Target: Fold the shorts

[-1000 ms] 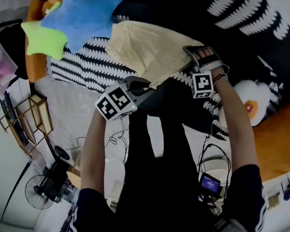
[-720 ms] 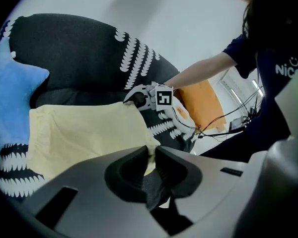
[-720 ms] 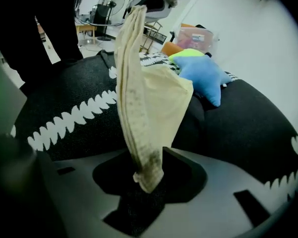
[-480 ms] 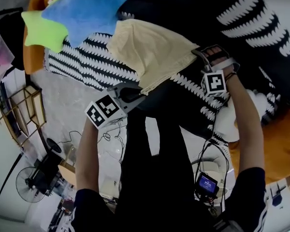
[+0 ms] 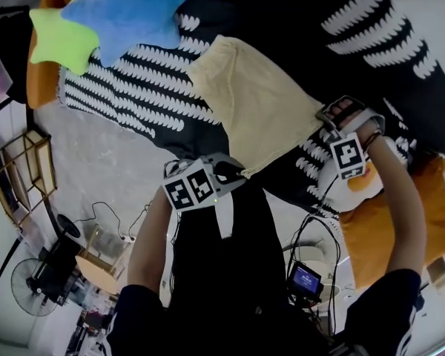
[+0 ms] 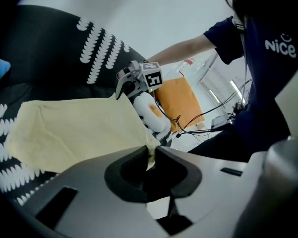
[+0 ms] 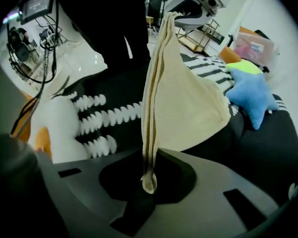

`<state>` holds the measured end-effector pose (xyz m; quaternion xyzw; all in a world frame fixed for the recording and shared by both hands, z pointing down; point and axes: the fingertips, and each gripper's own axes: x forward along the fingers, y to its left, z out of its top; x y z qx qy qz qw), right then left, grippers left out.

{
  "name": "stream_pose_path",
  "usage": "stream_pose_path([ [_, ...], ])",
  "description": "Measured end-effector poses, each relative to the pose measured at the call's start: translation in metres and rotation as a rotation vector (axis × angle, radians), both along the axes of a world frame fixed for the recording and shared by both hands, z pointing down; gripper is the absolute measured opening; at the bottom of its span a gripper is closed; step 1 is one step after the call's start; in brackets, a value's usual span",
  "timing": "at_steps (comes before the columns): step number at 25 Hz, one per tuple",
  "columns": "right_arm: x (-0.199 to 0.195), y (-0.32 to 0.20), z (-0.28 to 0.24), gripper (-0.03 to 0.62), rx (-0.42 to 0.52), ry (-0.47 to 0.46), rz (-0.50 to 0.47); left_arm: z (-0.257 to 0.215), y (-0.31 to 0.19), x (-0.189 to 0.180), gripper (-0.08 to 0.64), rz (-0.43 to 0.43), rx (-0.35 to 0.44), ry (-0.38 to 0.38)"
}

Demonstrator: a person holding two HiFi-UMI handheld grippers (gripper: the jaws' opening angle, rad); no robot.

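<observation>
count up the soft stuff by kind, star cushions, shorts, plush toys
star cushions: 2 (blue star, green star)
shorts: 1
white plush toy: 1
total: 4

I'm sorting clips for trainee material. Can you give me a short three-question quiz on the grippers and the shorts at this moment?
1. True or false: the left gripper is empty.
2. What colour is the star cushion nearest the shorts? A red, B blue, C black.
3. What does the right gripper hold?

Key: 1 false, it is shut on a corner of the shorts. 2 B. 3 the shorts; its jaws have just been closing, with the shorts' edge between them.
</observation>
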<state>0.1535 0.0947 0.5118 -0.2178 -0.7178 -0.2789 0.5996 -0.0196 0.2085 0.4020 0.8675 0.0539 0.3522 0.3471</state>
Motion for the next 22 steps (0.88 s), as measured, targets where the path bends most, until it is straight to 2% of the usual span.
stream_pose_path([
  [2, 0.017, 0.034, -0.002, 0.048, -0.048, 0.049, -0.005, 0.006, 0.02, 0.005, 0.051, -0.023, -0.043, -0.002],
  [5, 0.033, 0.075, -0.006, 0.048, -0.111, 0.092, 0.052, 0.006, 0.036, 0.007, 0.05, -0.051, -0.006, -0.032],
  [7, 0.038, 0.108, -0.013, 0.048, -0.163, 0.121, 0.103, -0.004, 0.059, 0.01, 0.049, 0.007, 0.0, -0.034],
  [9, 0.039, 0.15, -0.023, 0.048, -0.21, 0.154, 0.125, -0.014, 0.086, 0.007, 0.051, 0.071, -0.04, -0.024],
  [11, 0.036, 0.179, -0.032, 0.049, -0.25, 0.171, 0.15, -0.016, 0.101, -0.001, 0.051, 0.086, -0.068, -0.032],
  [13, 0.032, 0.196, -0.038, 0.049, -0.3, 0.172, 0.218, -0.012, 0.107, -0.01, 0.051, 0.068, -0.064, -0.058],
  [16, 0.023, 0.186, -0.028, 0.051, -0.343, 0.153, 0.339, 0.007, 0.096, -0.024, 0.051, 0.012, -0.05, -0.079],
  [20, 0.014, 0.142, -0.012, 0.051, -0.332, 0.133, 0.387, 0.025, 0.053, -0.033, 0.051, -0.126, -0.036, -0.063],
  [22, 0.015, 0.12, -0.014, 0.051, -0.36, 0.148, 0.41, 0.028, 0.032, -0.032, 0.051, -0.188, -0.015, -0.059],
])
